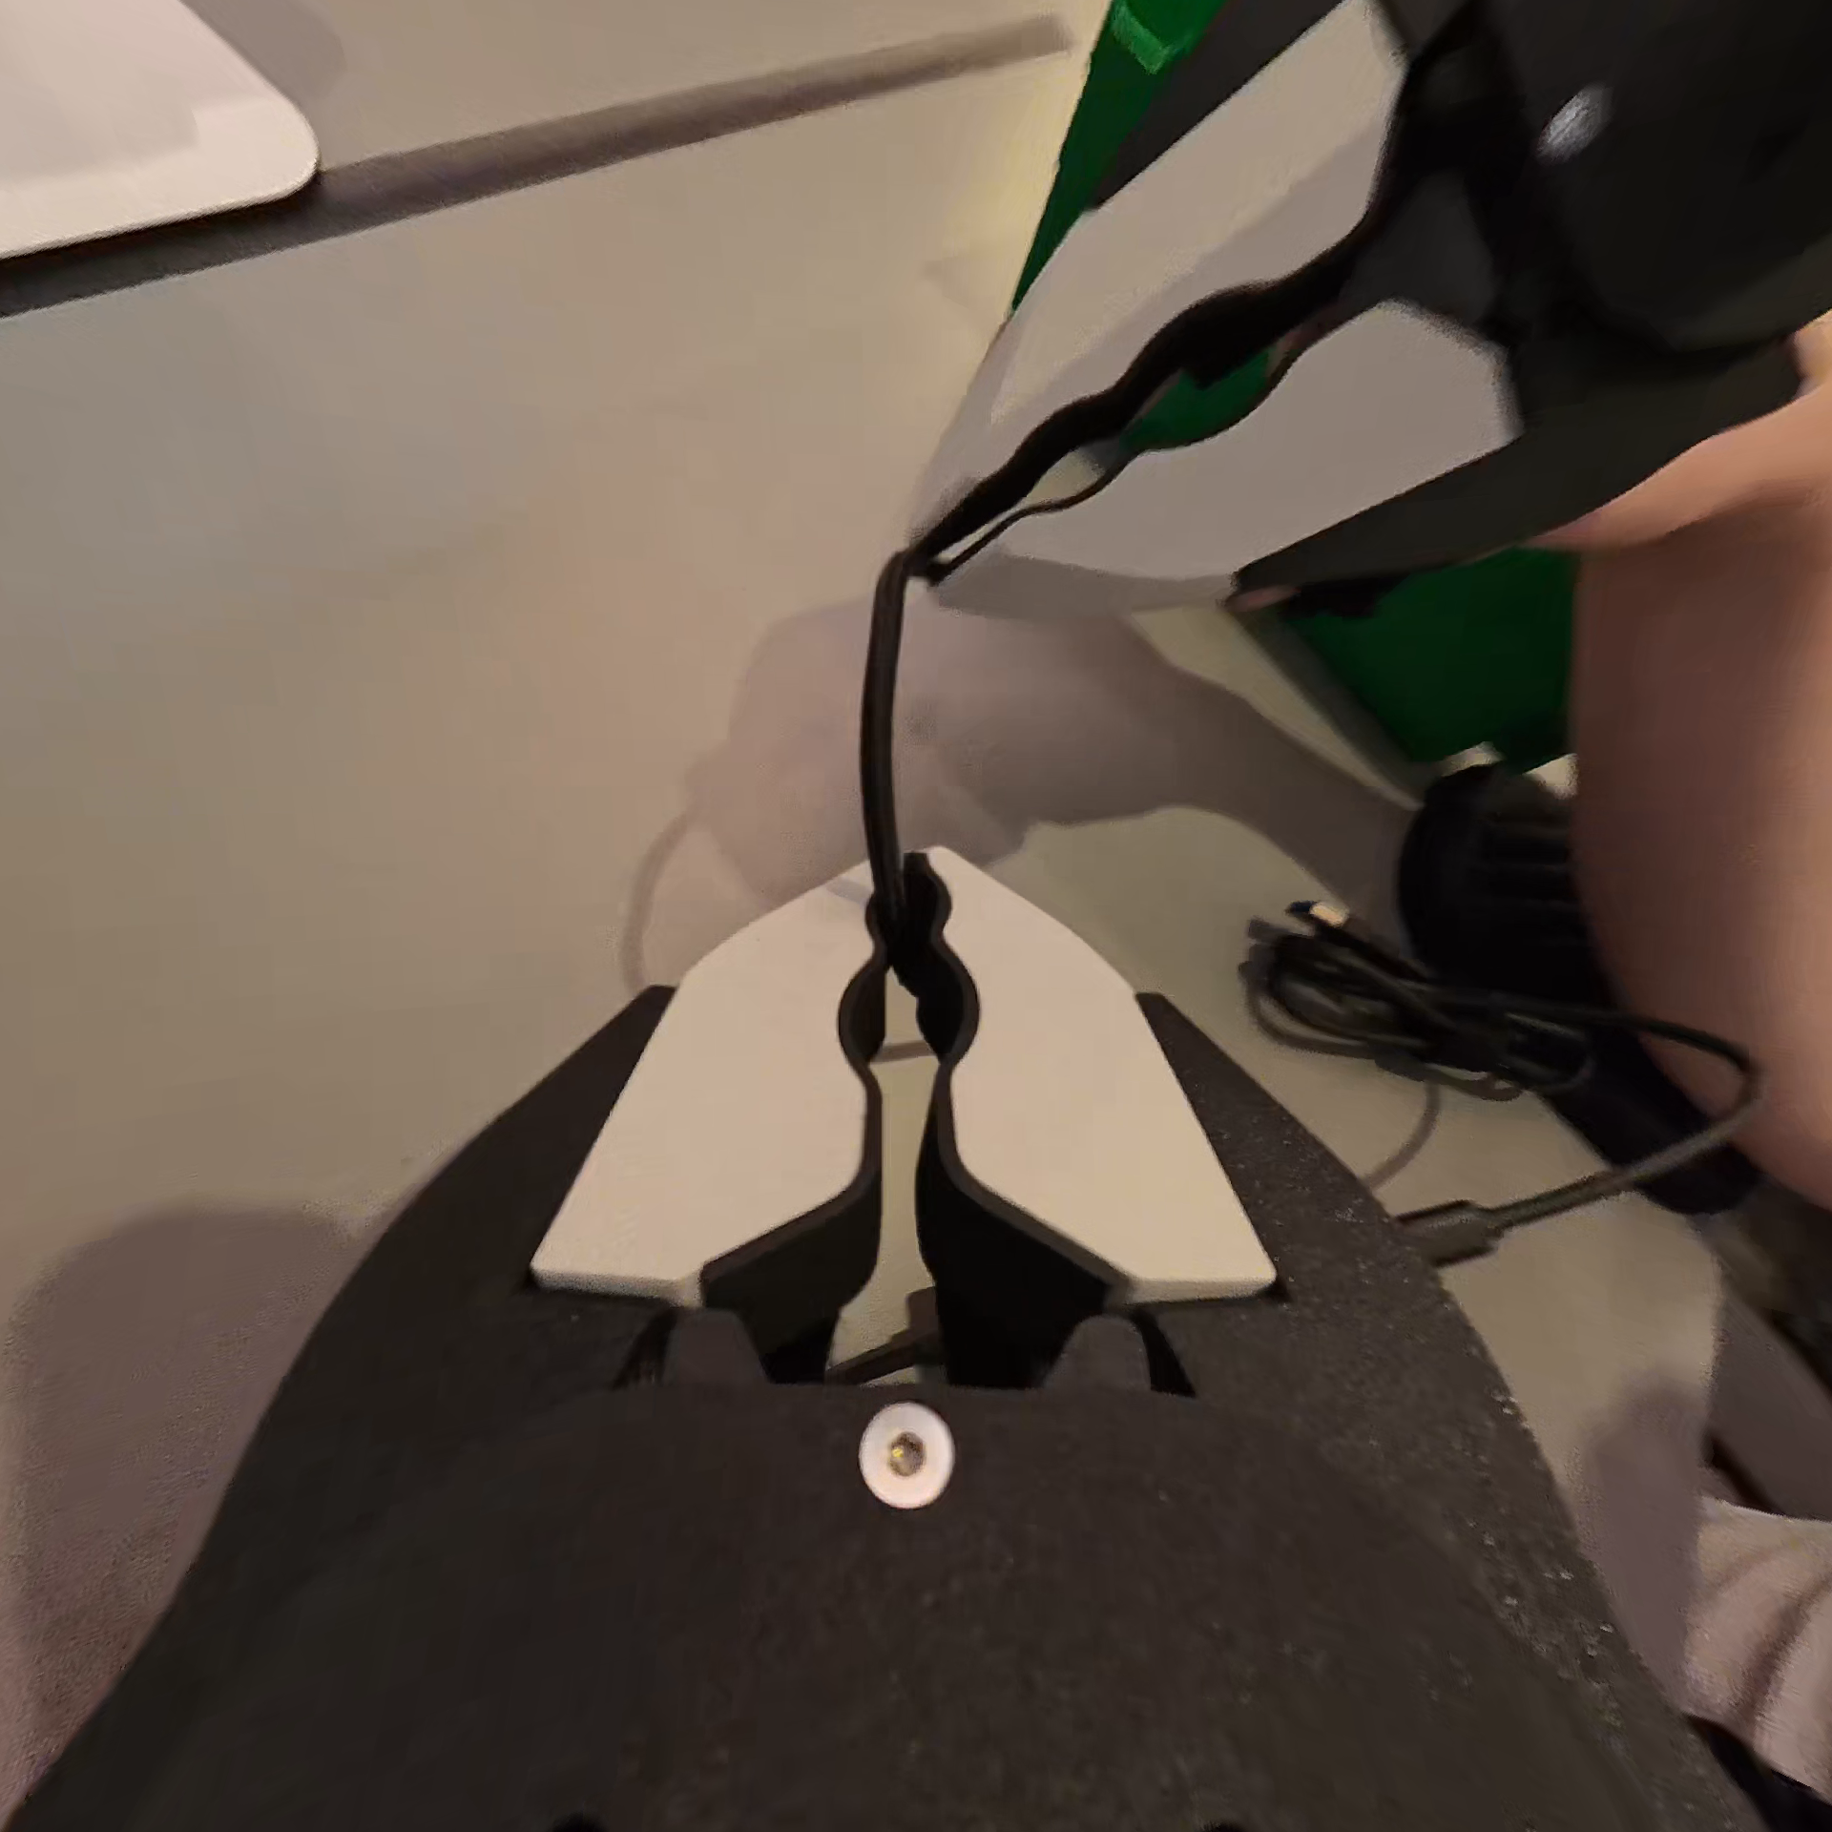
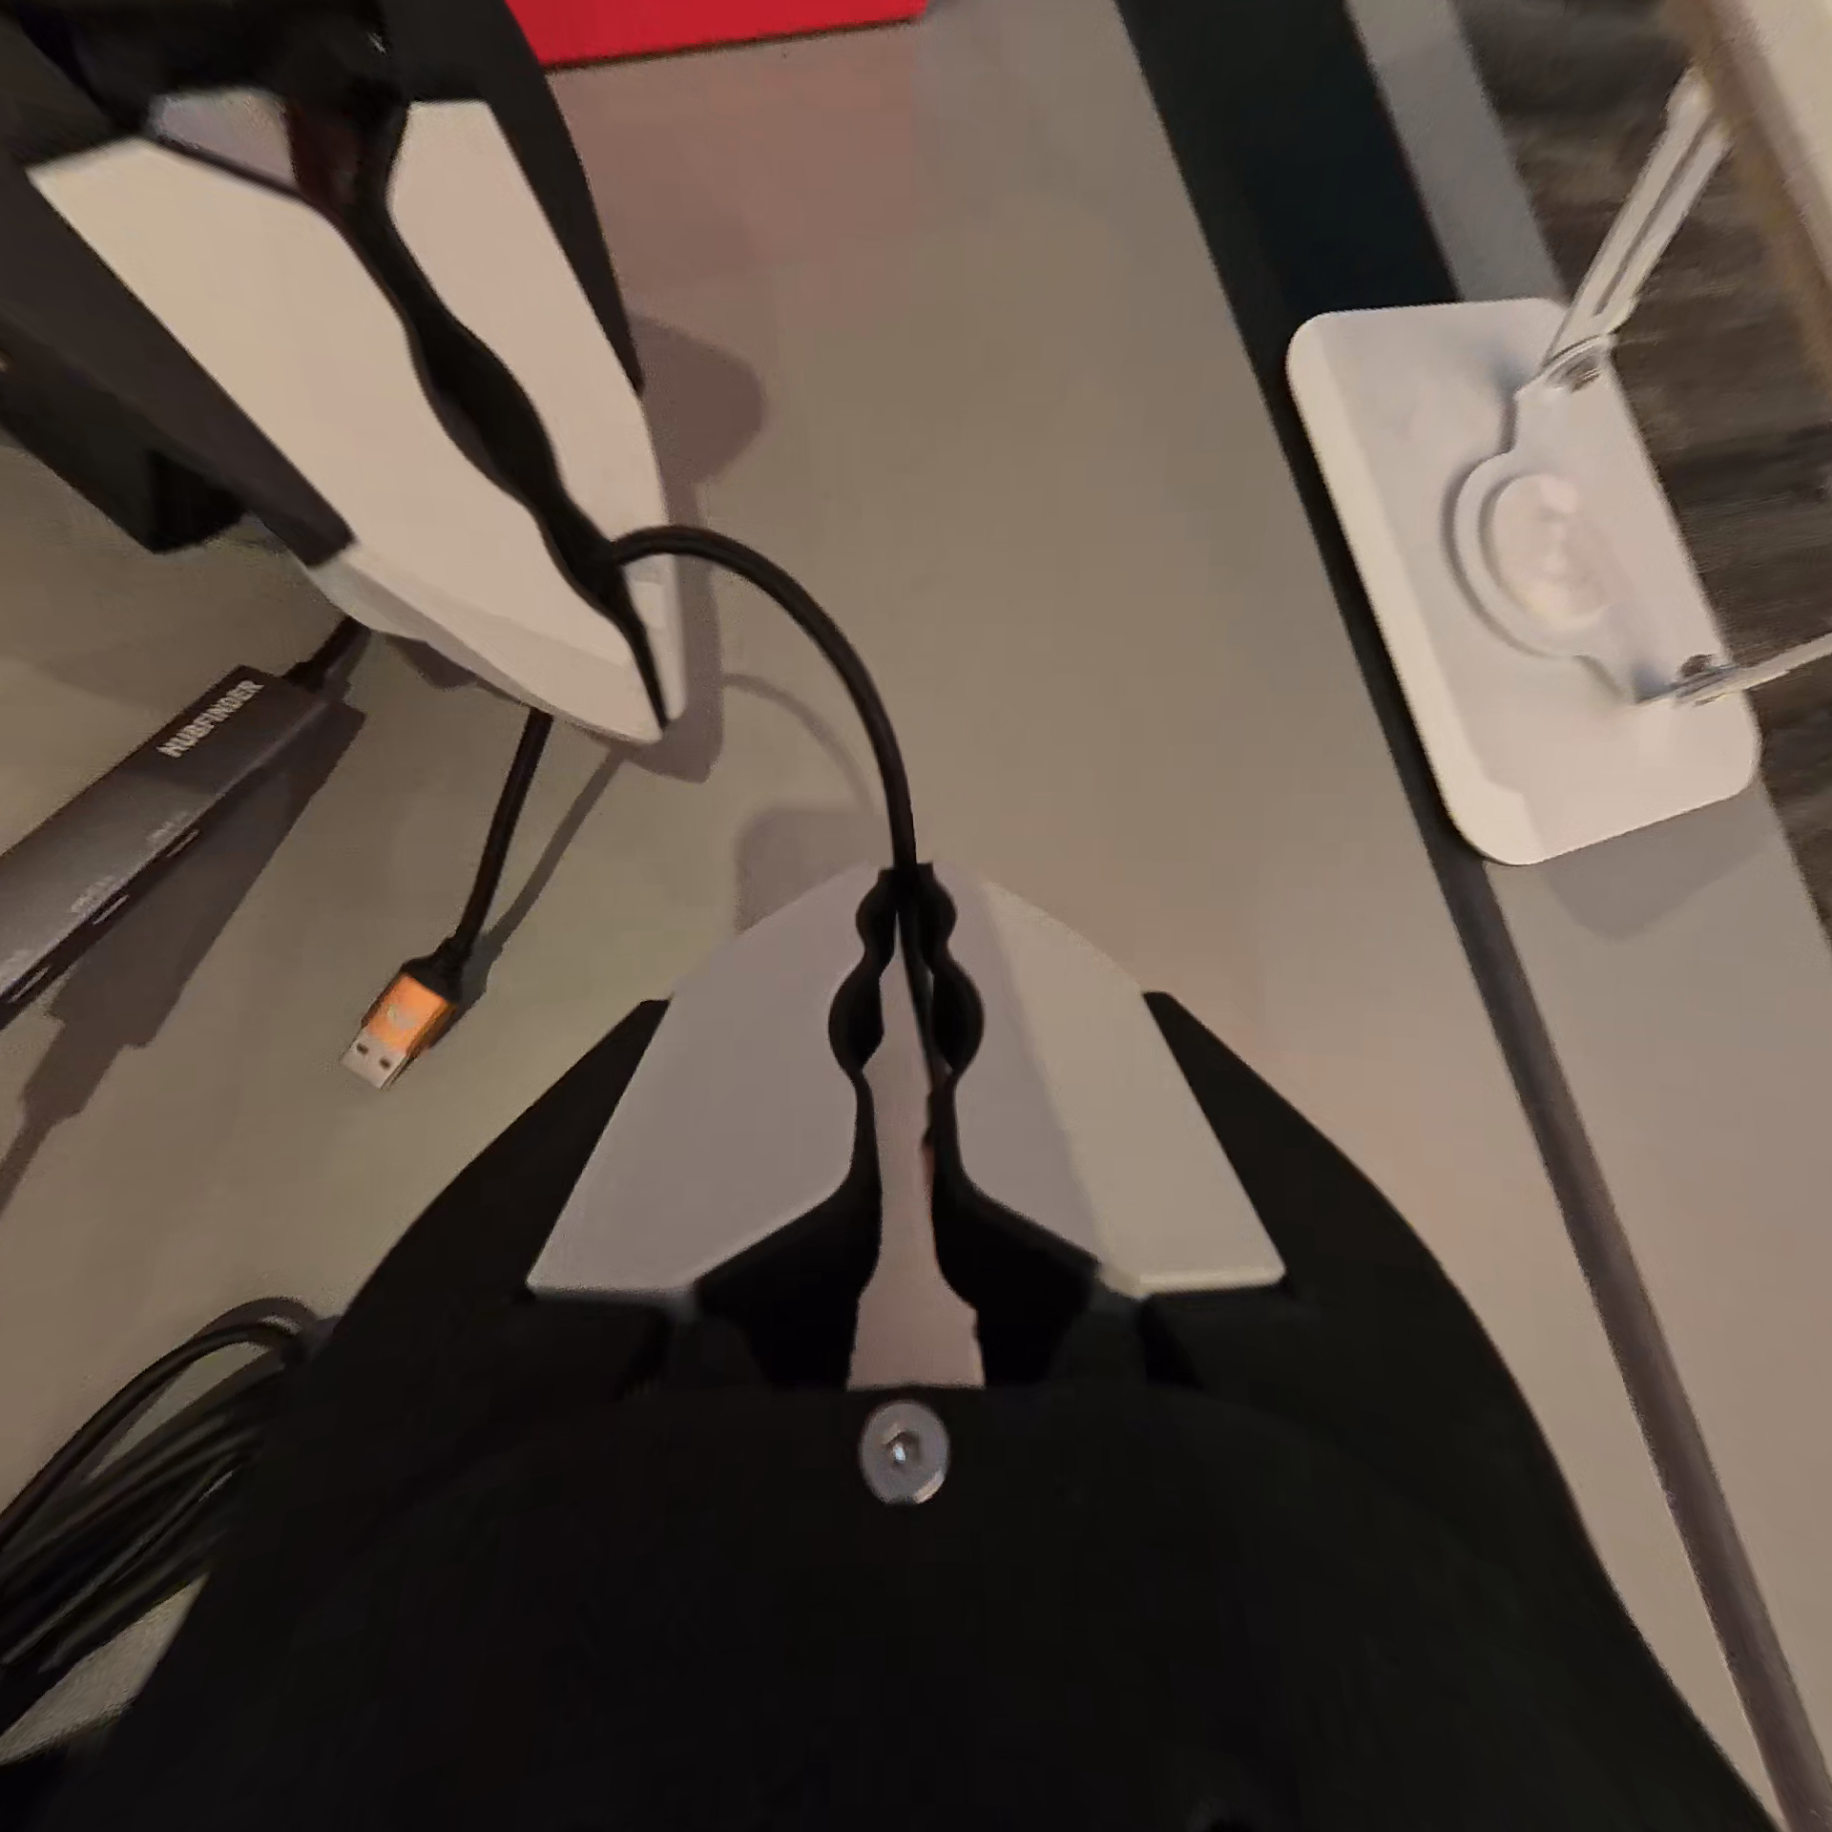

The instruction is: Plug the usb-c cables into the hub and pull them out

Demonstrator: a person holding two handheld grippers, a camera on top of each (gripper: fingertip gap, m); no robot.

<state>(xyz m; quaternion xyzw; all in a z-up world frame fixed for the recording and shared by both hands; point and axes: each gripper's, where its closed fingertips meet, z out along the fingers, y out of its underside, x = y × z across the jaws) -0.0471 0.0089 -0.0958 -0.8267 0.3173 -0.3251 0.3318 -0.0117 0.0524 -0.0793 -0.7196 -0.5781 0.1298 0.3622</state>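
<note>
My left gripper [image 1: 907,887] is shut on a thin black cable [image 1: 877,714], pinched at the fingertips. The cable runs up to my right gripper [image 1: 937,565], which is also shut on it. In the right wrist view my right gripper [image 2: 904,877] pinches the same cable [image 2: 833,654], which arcs over to the left gripper [image 2: 644,654] at the upper left. Below the left gripper the cable hangs down to an orange USB plug [image 2: 401,1021] just above the table. The dark grey hub [image 2: 149,793] lies on the table at the left.
A bundle of black cables [image 1: 1388,1001] and a loose dark plug [image 1: 1447,1224] lie at the right. A white stand base [image 2: 1517,575] sits at the table's right edge. A green object [image 1: 1090,198] stands behind. A person's hand [image 1: 1685,476] holds the right gripper. Left tips to right tips: about 6 centimetres. The loose dark plug [image 1: 1447,1224] lies around 15 centimetres away from my left fingertips.
</note>
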